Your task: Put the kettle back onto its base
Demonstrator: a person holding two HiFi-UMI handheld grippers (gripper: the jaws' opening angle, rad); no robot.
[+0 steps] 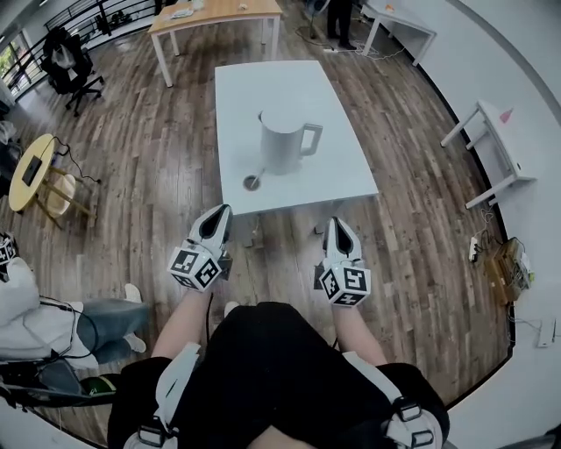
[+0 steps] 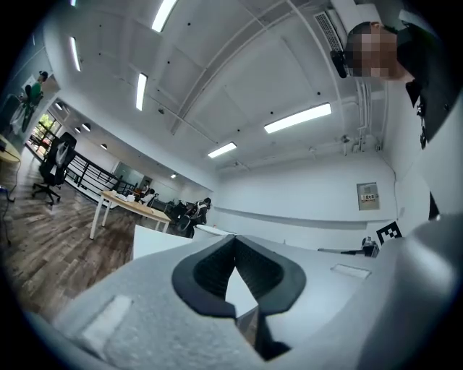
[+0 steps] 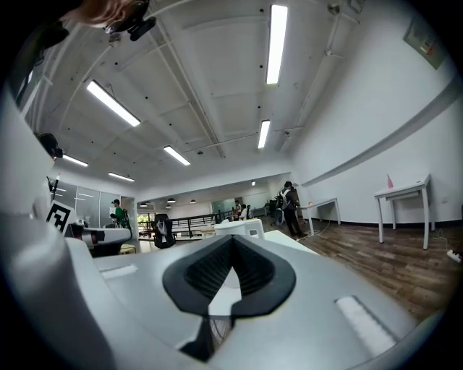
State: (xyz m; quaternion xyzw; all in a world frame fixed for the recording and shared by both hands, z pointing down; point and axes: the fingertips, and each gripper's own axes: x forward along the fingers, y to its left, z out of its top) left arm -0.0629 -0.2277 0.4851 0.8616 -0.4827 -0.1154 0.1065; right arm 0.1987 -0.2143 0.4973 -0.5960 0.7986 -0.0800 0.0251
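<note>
A white kettle (image 1: 282,140) stands upright on the white table (image 1: 342,171), its handle turned to the right. A small round disc (image 1: 252,182) lies just in front of it near the table's front edge; I cannot tell whether a cord runs from it. Both grippers hang short of that front edge, over the wood floor. My left gripper (image 1: 220,216) is shut and holds nothing, as the left gripper view (image 2: 233,249) confirms. My right gripper (image 1: 336,226) is also shut and holds nothing (image 3: 231,249); beyond its jaws the kettle (image 3: 242,228) shows in the right gripper view.
A wooden desk (image 1: 215,13) stands behind the table and a black office chair (image 1: 68,57) at the far left. A round yellow side table (image 1: 31,171) is at the left, a white side table (image 1: 500,140) at the right. A person's leg (image 1: 105,320) is at my left.
</note>
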